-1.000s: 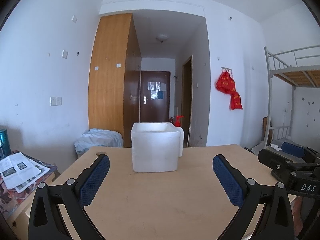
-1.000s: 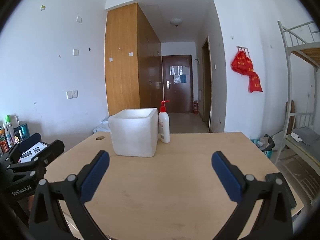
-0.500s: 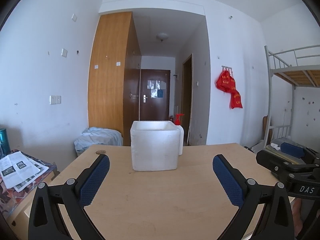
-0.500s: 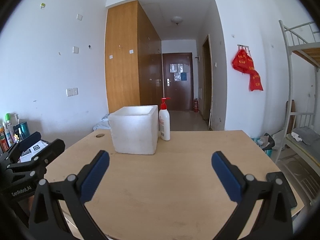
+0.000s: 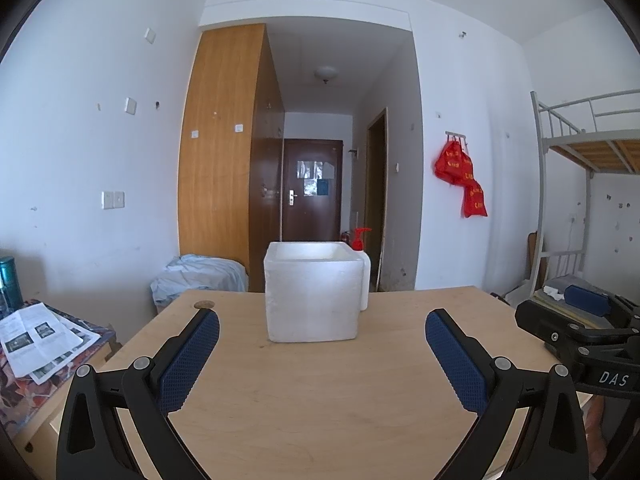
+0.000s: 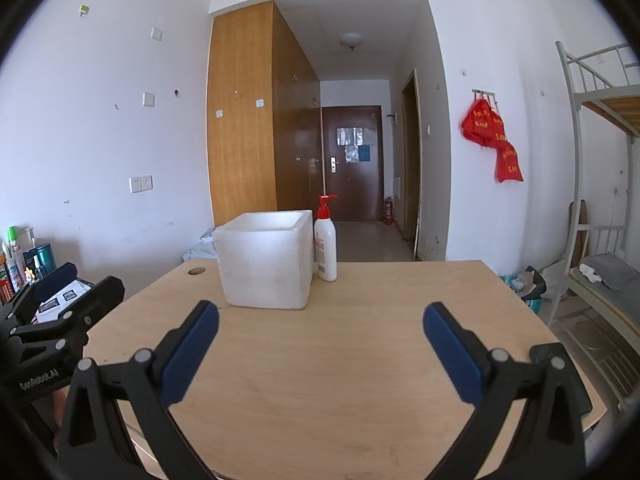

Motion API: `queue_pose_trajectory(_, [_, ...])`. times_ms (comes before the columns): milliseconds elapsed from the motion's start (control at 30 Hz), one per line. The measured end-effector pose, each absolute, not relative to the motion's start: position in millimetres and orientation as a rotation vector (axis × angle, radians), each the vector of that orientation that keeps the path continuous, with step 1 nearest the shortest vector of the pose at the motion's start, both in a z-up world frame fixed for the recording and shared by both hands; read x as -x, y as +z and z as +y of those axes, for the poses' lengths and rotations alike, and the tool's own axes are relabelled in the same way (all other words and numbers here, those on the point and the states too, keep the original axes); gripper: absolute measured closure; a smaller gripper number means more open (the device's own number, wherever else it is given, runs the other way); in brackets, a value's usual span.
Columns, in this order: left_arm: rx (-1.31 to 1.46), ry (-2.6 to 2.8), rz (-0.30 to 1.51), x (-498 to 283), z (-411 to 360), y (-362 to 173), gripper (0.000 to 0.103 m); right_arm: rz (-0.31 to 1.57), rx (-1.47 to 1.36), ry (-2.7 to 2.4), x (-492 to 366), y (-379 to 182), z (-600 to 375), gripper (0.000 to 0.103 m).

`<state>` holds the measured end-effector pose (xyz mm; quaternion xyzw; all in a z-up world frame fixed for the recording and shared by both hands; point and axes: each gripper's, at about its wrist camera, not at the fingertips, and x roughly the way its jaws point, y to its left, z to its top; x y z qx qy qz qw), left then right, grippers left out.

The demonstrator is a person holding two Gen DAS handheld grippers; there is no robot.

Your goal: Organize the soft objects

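Observation:
A white foam box [image 5: 311, 293] stands open-topped toward the far side of the wooden table [image 5: 320, 392]; it also shows in the right wrist view [image 6: 266, 260]. Its inside is hidden. No soft object shows on the table. My left gripper [image 5: 322, 344] is open and empty, held above the near part of the table, facing the box. My right gripper [image 6: 320, 342] is open and empty, to the right of the left one. Each gripper shows at the edge of the other's view.
A white pump bottle with a red top [image 6: 326, 240] stands touching the box's right rear. A side table with papers [image 5: 40, 340] is at the left. A metal bunk bed [image 6: 600, 200] stands at the right. A crumpled blue cloth [image 5: 200, 276] lies behind the table.
Both grippers have risen or tilted slightly, so the box sits a little lower in both views. The jaws stay open.

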<state>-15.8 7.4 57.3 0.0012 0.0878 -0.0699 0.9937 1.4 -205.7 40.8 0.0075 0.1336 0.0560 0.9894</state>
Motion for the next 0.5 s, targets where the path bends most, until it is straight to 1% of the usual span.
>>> queue_pose_trajectory(500, [-0.010,-0.142,0.174,13.2,10.3,59.0,0.000,0.273,-0.018,0.113,-1.5,40.4,-207.9,0.000])
